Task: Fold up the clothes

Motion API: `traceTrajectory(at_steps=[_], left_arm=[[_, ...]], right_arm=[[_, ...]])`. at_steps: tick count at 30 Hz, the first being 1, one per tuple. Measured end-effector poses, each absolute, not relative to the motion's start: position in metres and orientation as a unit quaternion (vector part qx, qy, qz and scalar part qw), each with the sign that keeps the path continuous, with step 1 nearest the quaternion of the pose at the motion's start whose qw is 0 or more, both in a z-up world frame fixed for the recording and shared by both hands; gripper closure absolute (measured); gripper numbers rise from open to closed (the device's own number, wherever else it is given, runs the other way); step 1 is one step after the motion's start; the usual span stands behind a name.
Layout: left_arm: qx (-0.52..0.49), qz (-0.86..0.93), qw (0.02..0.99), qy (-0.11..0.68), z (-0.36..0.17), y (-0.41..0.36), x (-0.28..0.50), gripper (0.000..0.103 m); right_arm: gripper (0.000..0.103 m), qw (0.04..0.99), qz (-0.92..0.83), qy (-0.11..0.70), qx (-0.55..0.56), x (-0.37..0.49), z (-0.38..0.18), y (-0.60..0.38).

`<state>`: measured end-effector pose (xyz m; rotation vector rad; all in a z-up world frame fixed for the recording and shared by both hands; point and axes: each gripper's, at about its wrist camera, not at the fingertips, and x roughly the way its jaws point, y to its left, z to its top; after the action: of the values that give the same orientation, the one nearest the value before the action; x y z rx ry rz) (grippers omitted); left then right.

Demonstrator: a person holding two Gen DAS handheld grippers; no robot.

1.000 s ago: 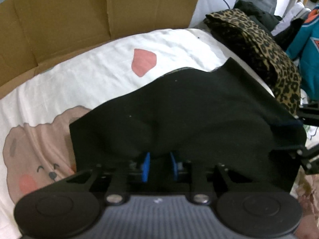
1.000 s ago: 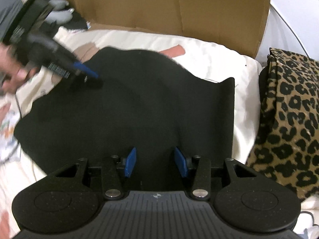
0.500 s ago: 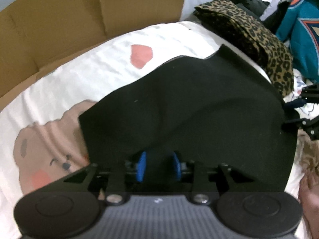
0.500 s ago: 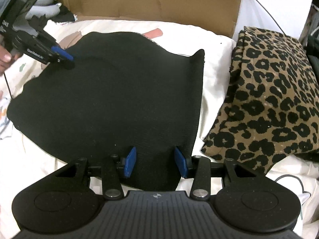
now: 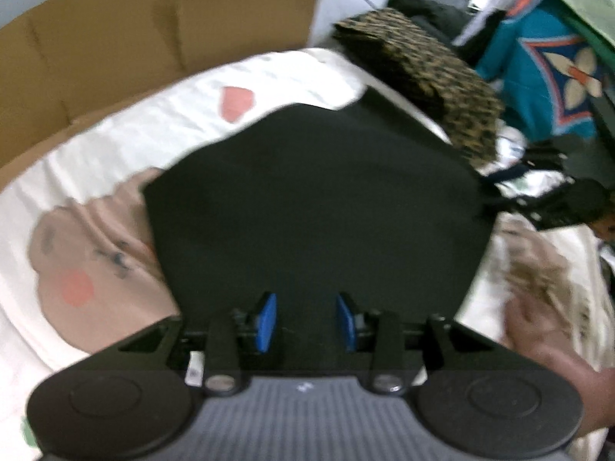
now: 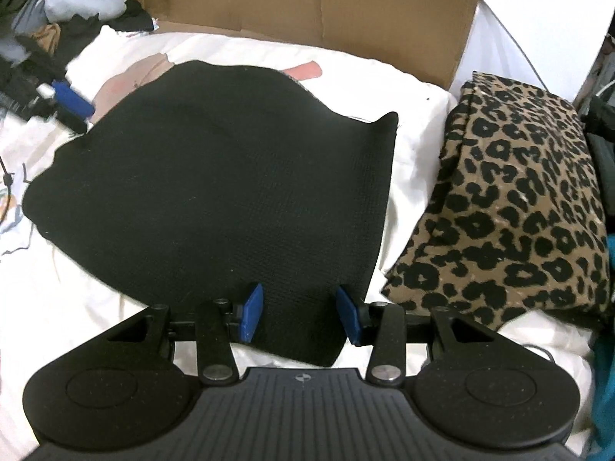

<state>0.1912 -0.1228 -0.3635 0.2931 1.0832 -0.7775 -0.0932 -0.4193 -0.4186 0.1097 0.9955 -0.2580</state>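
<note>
A: What does the left wrist view give that the right one lacks?

B: A teal garment [image 5: 538, 77] hanging at the far right, a bare hand [image 5: 546, 342] low at the right edge, and the right tool seen from outside, just beside the black garment's [image 5: 315, 207] right corner. It is blurred, though.

A: And the right wrist view?

B: It is sharp. The black garment [image 6: 215, 199] lies flat on the white printed bedsheet [image 6: 415, 123], with a folded leopard-print cloth [image 6: 511, 192] just beside it and cardboard [image 6: 300, 0] behind. The left tool's blue tip shows at the far left edge, near the garment's corner.

A: How do the tools stand?

B: Both tilt steeply down. The left tool [image 5: 305, 320] stands partly apart over the garment's near edge, gripping nothing. The right tool [image 6: 298, 317] is parted too, its 2 pads either side of the near corner, not pressing it.
</note>
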Motion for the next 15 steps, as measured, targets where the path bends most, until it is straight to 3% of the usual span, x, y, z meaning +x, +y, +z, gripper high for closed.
traceTrajectory(at_steps=[5,7,8,15], left_arm=[[0.162,-0.388,0.750,0.510,-0.382,-0.138,0.162,0.066],[0.164,-0.379,0.746,0.523,-0.393,-0.138,0.162,0.082],[0.163,-0.371,0.744,0.531,-0.399,-0.136,0.163,0.085],[0.198,-0.349,0.739,0.541,-0.409,-0.121,0.156,0.084]], right_arm=[[0.054,0.871,-0.127,0.470,0.062,-0.105,-0.421,-0.407],[0.055,0.869,-0.131,0.473,0.065,-0.106,-0.428,-0.405],[0.055,0.868,-0.134,0.474,0.066,-0.106,-0.431,-0.404],[0.055,0.858,-0.141,0.492,0.050,-0.110,-0.439,-0.405]])
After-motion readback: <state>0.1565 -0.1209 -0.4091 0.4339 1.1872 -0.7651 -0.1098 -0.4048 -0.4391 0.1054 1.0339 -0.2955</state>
